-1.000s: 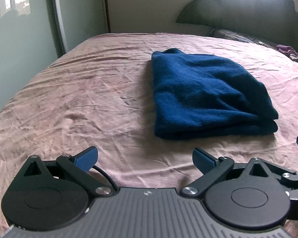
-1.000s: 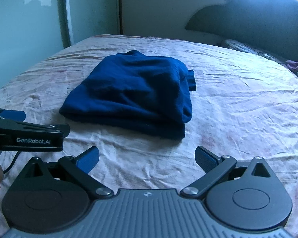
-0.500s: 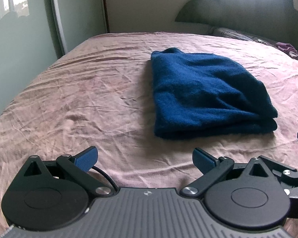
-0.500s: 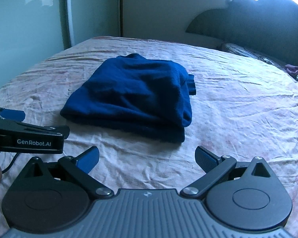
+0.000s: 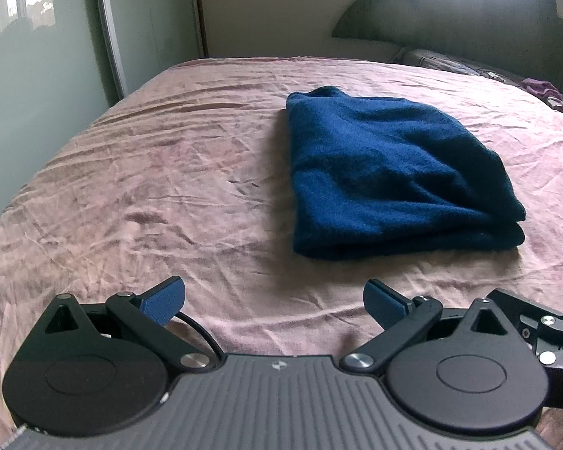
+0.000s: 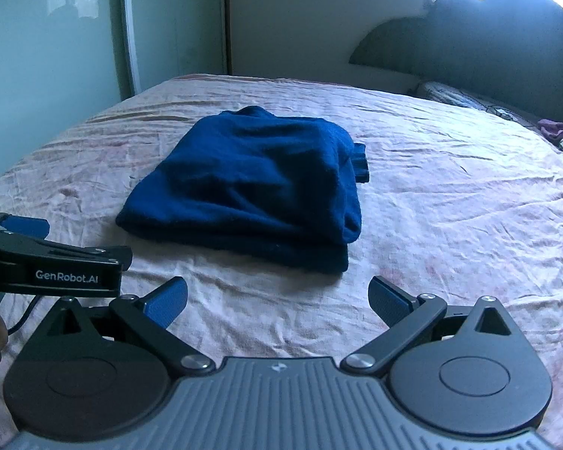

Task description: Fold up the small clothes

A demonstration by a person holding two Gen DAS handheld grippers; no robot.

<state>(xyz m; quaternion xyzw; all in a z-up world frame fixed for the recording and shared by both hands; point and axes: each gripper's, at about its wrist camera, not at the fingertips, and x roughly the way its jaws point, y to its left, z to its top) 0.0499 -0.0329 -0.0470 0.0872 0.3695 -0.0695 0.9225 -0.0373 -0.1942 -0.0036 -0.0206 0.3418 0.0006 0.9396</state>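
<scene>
A dark blue knitted garment (image 5: 390, 176) lies folded into a thick rectangle on the pink bedsheet (image 5: 150, 195). In the right wrist view the same blue garment (image 6: 255, 187) shows a small cuff end sticking out at its right side. My left gripper (image 5: 276, 302) hovers open in front of the garment, nothing between its blue pads. My right gripper (image 6: 277, 302) is also open and empty, short of the garment's near edge. The left gripper's black body (image 6: 52, 266) enters the right wrist view at the left edge.
The bed carries a dark curved headboard (image 6: 488, 45) at the far right, with a patterned pillow (image 5: 450, 62) and a purple cloth (image 6: 557, 131) below it. A pale green wall with a mirrored door (image 5: 37, 56) runs along the left side.
Both grippers have drawn back and risen slightly, so the garment sits a little farther off in the right wrist view. The garment has not moved and both grippers stay open.
</scene>
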